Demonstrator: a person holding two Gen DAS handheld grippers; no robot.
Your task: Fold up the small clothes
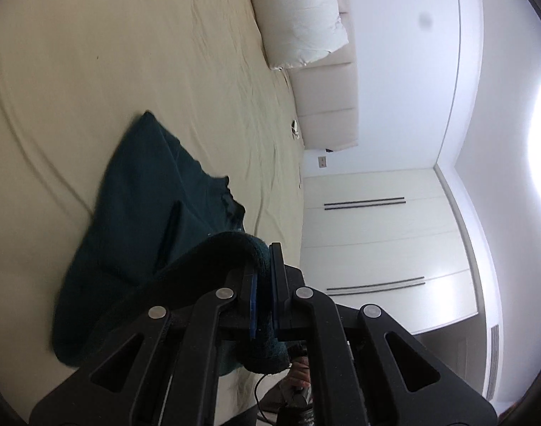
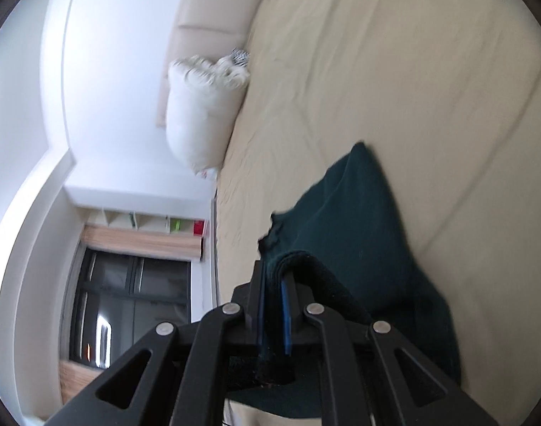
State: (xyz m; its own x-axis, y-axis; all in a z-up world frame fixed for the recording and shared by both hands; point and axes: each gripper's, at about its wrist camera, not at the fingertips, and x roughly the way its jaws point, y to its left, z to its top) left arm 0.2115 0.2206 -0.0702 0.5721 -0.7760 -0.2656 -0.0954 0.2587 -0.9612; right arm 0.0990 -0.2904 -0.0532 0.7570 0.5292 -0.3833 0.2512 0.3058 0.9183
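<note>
A dark teal garment [image 1: 146, 191] lies partly on the beige bed sheet [image 1: 92, 71], with its near edge lifted. My left gripper [image 1: 265, 266] is shut on a thick fold of that edge, which passes between the blue pads. In the right wrist view the same garment [image 2: 359, 220] stretches away over the bed sheet [image 2: 412, 71]. My right gripper [image 2: 274, 284] is shut on another part of its near edge. Both cameras are rolled sideways. The cloth under the grippers is hidden.
A white pillow [image 1: 298, 14] leans on the padded headboard [image 1: 327, 99]; it also shows in the right wrist view [image 2: 199, 113]. White wardrobe doors [image 1: 377, 234] stand beyond the bed. A dark window [image 2: 128, 301] and shelves [image 2: 146, 222] are on the other side.
</note>
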